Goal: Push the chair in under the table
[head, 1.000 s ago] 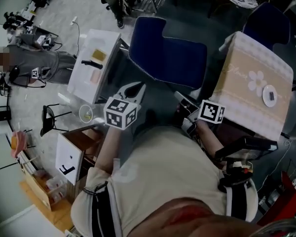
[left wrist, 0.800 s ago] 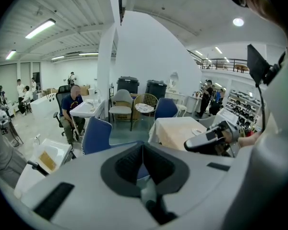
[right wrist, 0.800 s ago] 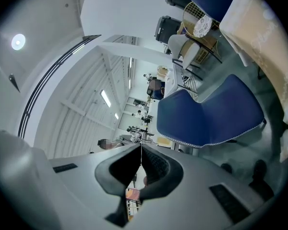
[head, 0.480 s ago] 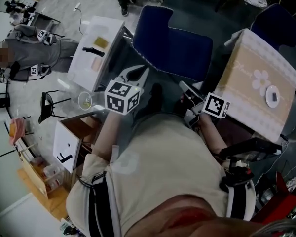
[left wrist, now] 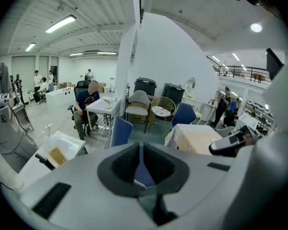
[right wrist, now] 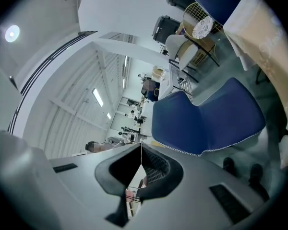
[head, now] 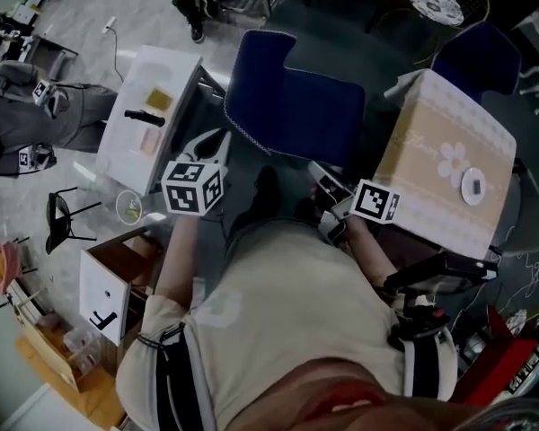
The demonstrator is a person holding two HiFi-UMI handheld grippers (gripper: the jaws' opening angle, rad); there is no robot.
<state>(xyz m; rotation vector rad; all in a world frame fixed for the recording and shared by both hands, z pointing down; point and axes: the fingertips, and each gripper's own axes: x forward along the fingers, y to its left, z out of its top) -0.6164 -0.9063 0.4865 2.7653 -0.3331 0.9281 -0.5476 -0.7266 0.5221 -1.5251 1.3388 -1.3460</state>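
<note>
A blue padded chair [head: 296,106] stands out on the floor, to the left of a table under a beige flowered cloth [head: 431,178]. My left gripper [head: 217,138] hangs just left of the chair's near corner, jaws shut and empty; whether it touches the chair I cannot tell. My right gripper [head: 316,172] is below the chair's near edge, beside the table's corner, also shut on nothing. The left gripper view looks over the shut jaws [left wrist: 140,146] to the chair [left wrist: 120,131] and table [left wrist: 198,139]. In the right gripper view the chair [right wrist: 206,119] fills the space beyond the shut jaws [right wrist: 140,150].
A white side table [head: 166,83] with a black tool stands left of the chair. A wooden drawer unit [head: 117,272] is at the lower left. A second blue chair [head: 478,57] sits behind the table, which bears a small plate [head: 472,188]. A person [head: 45,119] is at the far left.
My left gripper has swung left, away from the chair's near edge. The right gripper has shifted a little beside the table corner. Both jaws stay shut.
</note>
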